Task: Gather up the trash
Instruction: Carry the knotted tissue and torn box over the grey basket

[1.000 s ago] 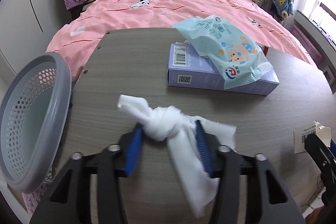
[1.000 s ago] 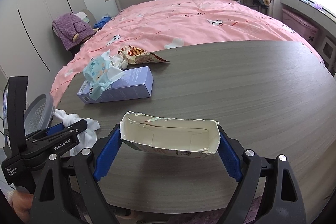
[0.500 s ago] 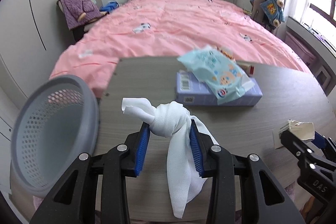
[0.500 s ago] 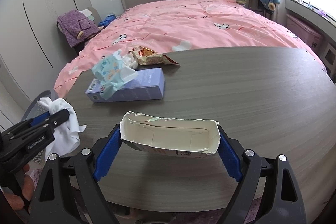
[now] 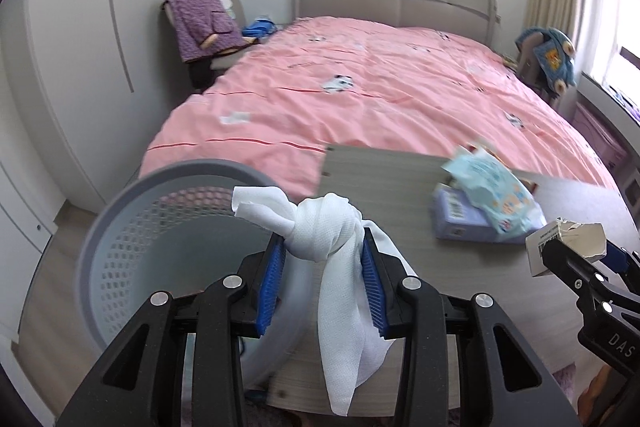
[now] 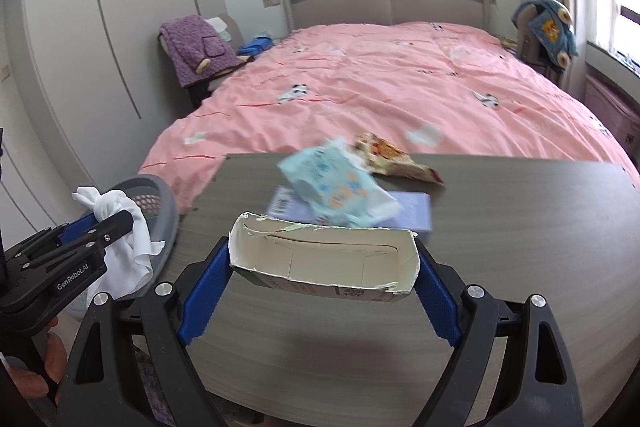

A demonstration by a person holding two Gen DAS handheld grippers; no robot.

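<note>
My left gripper [image 5: 324, 263] is shut on a knotted white wipe [image 5: 324, 231], whose tail hangs down between the blue pads. It hovers at the rim of a grey perforated waste basket [image 5: 120, 227] beside the table's left end; the right wrist view shows this same gripper [image 6: 108, 223], wipe [image 6: 120, 227] and basket [image 6: 160, 191]. My right gripper [image 6: 324, 267] is shut on a torn, open white carton [image 6: 320, 263], held above the grey table [image 6: 520, 235]. The carton [image 5: 568, 243] also shows at the right edge of the left wrist view.
On the table lie a lilac box [image 6: 412, 215] with a light-blue wipes pack [image 6: 336, 191] on top and a snack wrapper [image 6: 396, 159] behind. A pink-covered bed [image 6: 400, 83] fills the far side. A chair with purple clothing [image 6: 196, 47] stands by the wardrobe.
Both grippers rose and swung left. The left one carried the wipe from over the table to the basket's rim; the right one followed with the carton. The grips stayed the same.
</note>
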